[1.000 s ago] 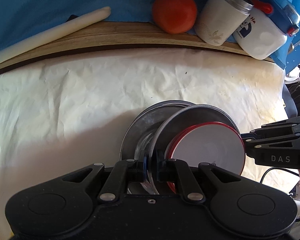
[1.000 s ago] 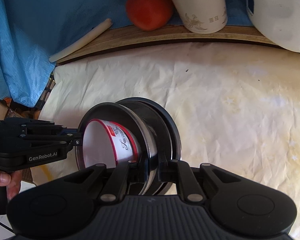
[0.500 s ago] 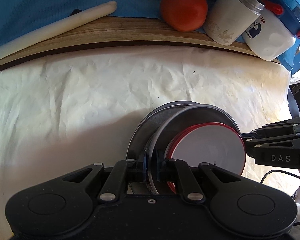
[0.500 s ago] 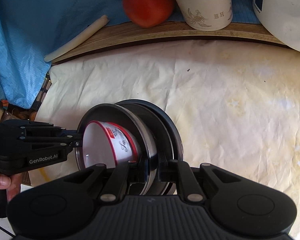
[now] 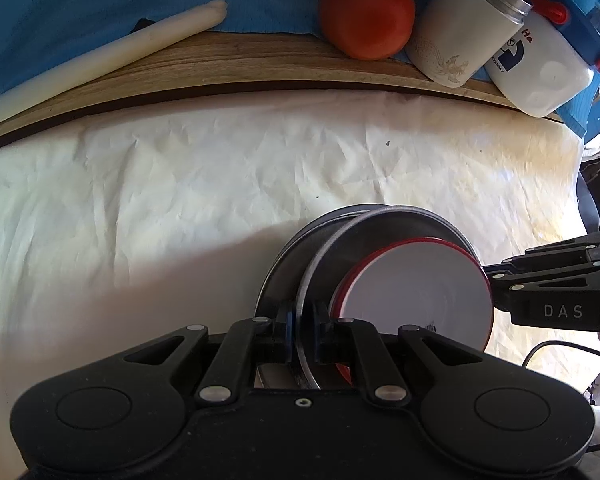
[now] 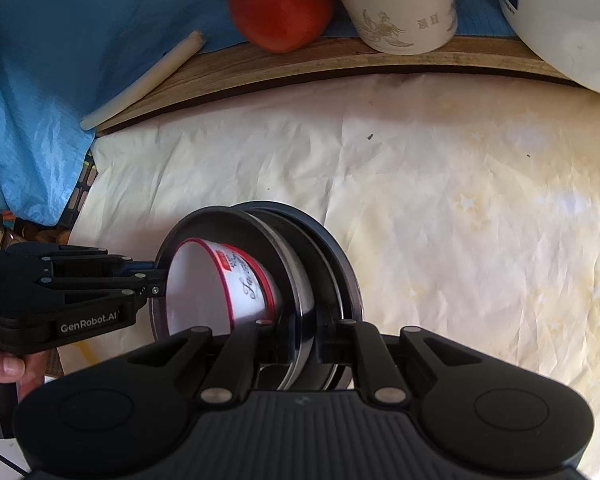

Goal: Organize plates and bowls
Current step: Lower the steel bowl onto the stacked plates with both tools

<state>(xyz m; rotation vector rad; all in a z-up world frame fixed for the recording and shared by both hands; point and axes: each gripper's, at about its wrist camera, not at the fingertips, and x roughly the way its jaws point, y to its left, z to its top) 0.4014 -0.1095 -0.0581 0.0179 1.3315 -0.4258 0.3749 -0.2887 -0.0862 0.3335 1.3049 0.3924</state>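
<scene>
- While both claws pinch the same stack, left gripper (image 5: 302,326) is clamped nearly shut on the near rim of a steel plate (image 5: 384,236); right gripper (image 6: 302,334) is likewise pinched tight on the plate's rim from the opposite side.
- Stack lies dead ahead of each claw, right at the fingertips, tilted up on edge rather than flat; rim runs straight through each jaw gap.
- Bowl (image 5: 416,292), white with red rim, nests inside the plate, on the right of the left claw; in right wrist view the bowl (image 6: 220,284) sits left of the claw.
- Behind the gripped plate, more steel rims (image 6: 336,264) are nested; exact count unclear, at least two.
- Neither hand is nearer: both are on the stack, so the next move looks like a joint carry or lowering onto the white cloth (image 5: 180,200) ahead.
- Count: one bowl, two or more plates.
- Far beyond claws: one tomato (image 5: 366,14), one cup (image 5: 466,28), one jug (image 5: 540,68), one white stick (image 5: 100,64).
</scene>
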